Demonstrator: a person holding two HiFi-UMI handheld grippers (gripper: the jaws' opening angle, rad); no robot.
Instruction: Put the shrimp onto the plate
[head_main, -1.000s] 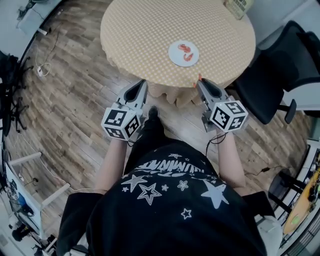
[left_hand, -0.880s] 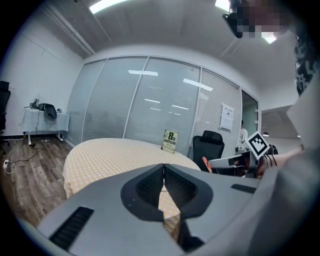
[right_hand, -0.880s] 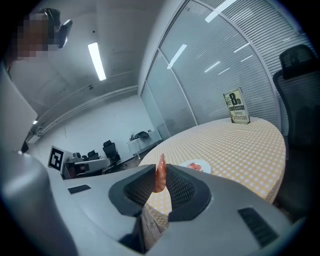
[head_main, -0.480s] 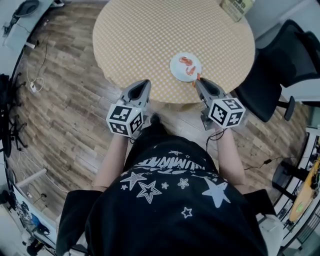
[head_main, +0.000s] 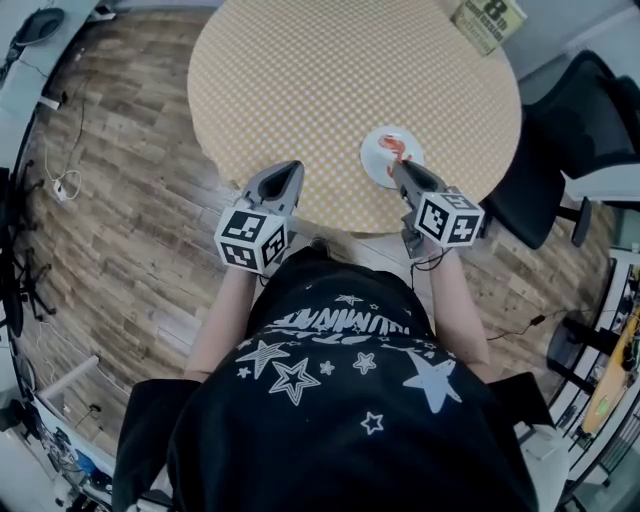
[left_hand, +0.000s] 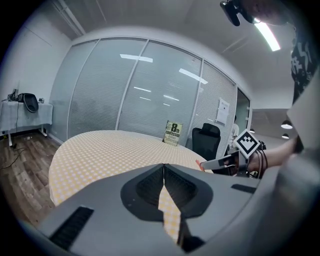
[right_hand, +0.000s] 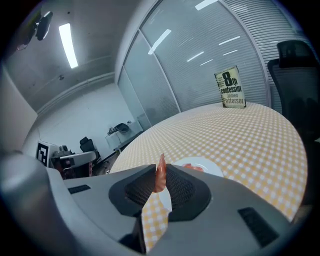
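A white plate (head_main: 381, 160) lies on the checked round table (head_main: 320, 80) near its front right edge, with one orange shrimp (head_main: 394, 146) on it. My right gripper (head_main: 398, 168) is at the plate's near rim, shut on a second shrimp (right_hand: 160, 175) that stands upright between its jaws. In the right gripper view the plate (right_hand: 209, 165) lies just beyond the jaws. My left gripper (head_main: 291, 168) hovers at the table's front edge, shut and empty; in its own view the left gripper (left_hand: 163, 166) has its jaws pressed together.
A book (head_main: 487, 20) stands upright at the table's far right edge. A black office chair (head_main: 570, 120) is to the right of the table. Wooden floor (head_main: 110, 200) lies to the left, with cables and equipment along the wall.
My right gripper has moved forward with the shrimp, from short of the table's edge to the plate's near rim. The left gripper has come up to the table's front edge.
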